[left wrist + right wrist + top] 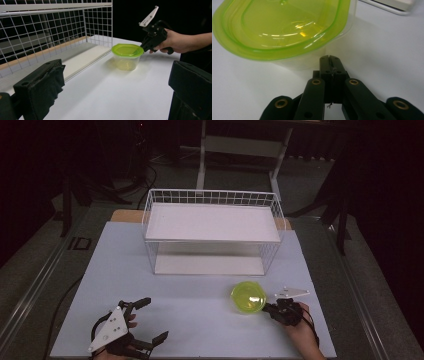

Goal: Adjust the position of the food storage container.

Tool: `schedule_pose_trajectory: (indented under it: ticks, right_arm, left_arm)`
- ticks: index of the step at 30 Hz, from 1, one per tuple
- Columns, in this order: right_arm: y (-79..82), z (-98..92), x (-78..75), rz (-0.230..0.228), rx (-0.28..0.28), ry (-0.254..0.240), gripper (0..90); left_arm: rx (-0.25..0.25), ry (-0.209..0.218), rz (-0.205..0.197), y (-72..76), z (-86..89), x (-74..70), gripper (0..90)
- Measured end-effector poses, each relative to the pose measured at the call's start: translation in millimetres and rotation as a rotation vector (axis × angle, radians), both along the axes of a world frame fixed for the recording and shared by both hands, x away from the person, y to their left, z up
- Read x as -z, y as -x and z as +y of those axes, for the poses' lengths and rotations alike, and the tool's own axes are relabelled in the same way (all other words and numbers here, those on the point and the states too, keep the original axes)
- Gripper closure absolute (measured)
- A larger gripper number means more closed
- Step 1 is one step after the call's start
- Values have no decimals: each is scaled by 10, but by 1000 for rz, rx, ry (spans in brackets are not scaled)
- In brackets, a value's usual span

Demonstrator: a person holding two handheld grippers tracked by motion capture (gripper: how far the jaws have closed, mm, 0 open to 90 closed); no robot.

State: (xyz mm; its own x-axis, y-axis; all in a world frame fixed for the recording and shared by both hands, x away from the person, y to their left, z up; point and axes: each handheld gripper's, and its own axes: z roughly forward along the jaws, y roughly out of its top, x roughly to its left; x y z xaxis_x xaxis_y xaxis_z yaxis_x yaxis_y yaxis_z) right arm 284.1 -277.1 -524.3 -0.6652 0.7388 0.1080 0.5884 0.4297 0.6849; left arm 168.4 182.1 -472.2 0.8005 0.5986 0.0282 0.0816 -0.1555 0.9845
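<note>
A white bench (150, 330) stands in a dim room, its top lit brighter than all around it. Grey floor (30, 270) runs along both sides, with dark cables (60, 310) trailing on it. Beyond the bench's far edge, a pale metal frame (240, 145) rises against black background.

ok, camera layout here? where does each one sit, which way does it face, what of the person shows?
High view: above the person's side, facing forward and down on the table and wire shelf; both hands show, left gripper open.
Left gripper view: on the left gripper, looking across the table at the container and the shelf; own jaws spread, the other hand beyond.
Right gripper view: on the right gripper, jaws together, tips at the container wall under the green lid.
All three show the container.
</note>
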Motion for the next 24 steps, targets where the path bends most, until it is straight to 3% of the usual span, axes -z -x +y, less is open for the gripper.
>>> schedule_pose_trajectory:
  ticks: [4, 15, 24]
  right_arm:
    - [-6, 75, 24, -8, -29, 27, 900]
    - [-206, -25, -68, -44, 36, -12, 900]
    - [-191, 153, -20, -1, 1, -29, 900]
  left_arm:
    - [1, -1, -2, 6, 2, -2, 8]
    - [2, -5, -4, 5, -13, -3, 8]
    - [0, 3, 0, 3, 10, -5, 8]
